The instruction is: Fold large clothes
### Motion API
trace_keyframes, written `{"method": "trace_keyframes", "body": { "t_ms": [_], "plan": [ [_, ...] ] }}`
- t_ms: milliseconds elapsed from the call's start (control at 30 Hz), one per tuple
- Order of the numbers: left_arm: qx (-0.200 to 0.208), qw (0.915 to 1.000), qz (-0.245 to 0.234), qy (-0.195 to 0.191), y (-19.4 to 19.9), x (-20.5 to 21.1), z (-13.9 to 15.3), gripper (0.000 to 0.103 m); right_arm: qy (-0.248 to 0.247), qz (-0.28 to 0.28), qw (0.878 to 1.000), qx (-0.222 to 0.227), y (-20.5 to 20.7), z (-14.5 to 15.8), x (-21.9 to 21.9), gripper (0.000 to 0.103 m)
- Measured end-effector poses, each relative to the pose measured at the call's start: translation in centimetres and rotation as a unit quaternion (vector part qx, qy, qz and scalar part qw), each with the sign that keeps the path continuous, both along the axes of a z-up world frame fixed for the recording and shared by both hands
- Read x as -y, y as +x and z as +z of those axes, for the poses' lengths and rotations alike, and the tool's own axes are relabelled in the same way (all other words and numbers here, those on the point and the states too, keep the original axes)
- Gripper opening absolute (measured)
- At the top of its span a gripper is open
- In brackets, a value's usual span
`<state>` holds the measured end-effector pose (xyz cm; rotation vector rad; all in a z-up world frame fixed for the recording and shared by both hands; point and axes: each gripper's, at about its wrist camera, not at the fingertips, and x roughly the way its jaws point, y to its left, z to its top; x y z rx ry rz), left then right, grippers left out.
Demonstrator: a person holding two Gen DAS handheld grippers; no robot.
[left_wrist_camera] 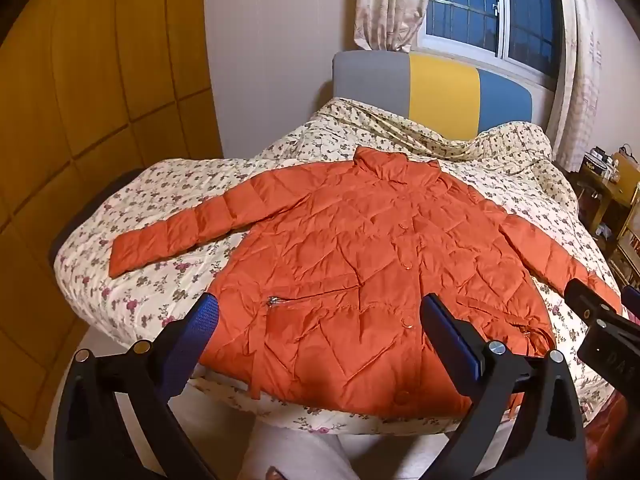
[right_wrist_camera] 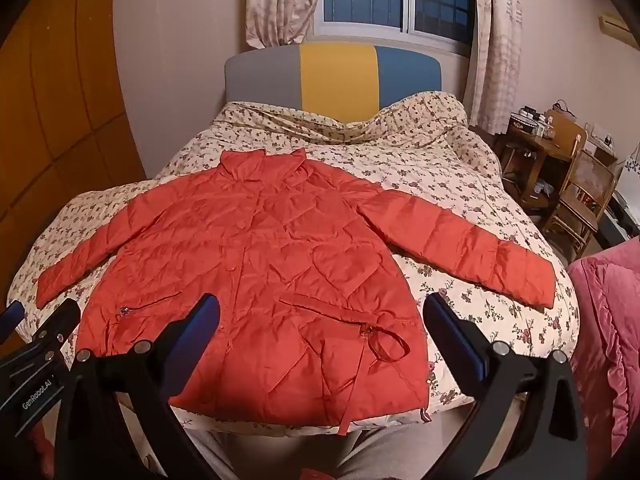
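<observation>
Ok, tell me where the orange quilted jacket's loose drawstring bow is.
In the right wrist view, the drawstring bow lies on the orange quilted jacket, low on its right side beside the zipped pocket, near the hem.

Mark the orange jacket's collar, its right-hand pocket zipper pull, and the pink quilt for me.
jacket collar (right_wrist_camera: 262,162): right wrist view, middle of the stand-up collar.
pocket zipper pull (right_wrist_camera: 363,329): right wrist view, metal pull by the ribbon bow.
pink quilt (right_wrist_camera: 608,320): right wrist view, ruffled edge.

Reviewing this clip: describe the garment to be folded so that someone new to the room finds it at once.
Start at the bed with the grey, yellow and blue headboard under the window. On its floral quilt lies a quilted orange jacket, front up, buttoned, sleeves spread. The only other puffy fabric is pink, off the bed's right side.
</observation>
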<state>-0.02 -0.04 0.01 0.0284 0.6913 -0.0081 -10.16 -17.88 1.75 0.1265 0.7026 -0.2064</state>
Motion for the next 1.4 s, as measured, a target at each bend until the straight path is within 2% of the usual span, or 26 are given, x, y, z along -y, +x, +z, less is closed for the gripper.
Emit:
{"method": "trace_keyframes", "body": {
  "t_ms": [267, 300, 1400],
  "plan": [
    [-0.013, 0.9997, 0.001, -0.02, 0.2, -0.8, 0.0, 0.1, 0.001, -0.003, 1.0, -0.003, -0.1, -0.2, 0.3, 0.101],
    [-0.007, 0.9999, 0.002, -0.007, 0.0, -0.7, -0.4, 0.1, 0.002, -0.001, 1.0, -0.005, 0.1, -0.2, 0.4, 0.101],
    [-0.011, 0.9999, -0.002, -0.005, 0.0, 0.0, -0.9, 0.1, 0.011, -0.004, 1.0, -0.023, 0.6, -1.0, 0.7, 0.101]
  ]
}}
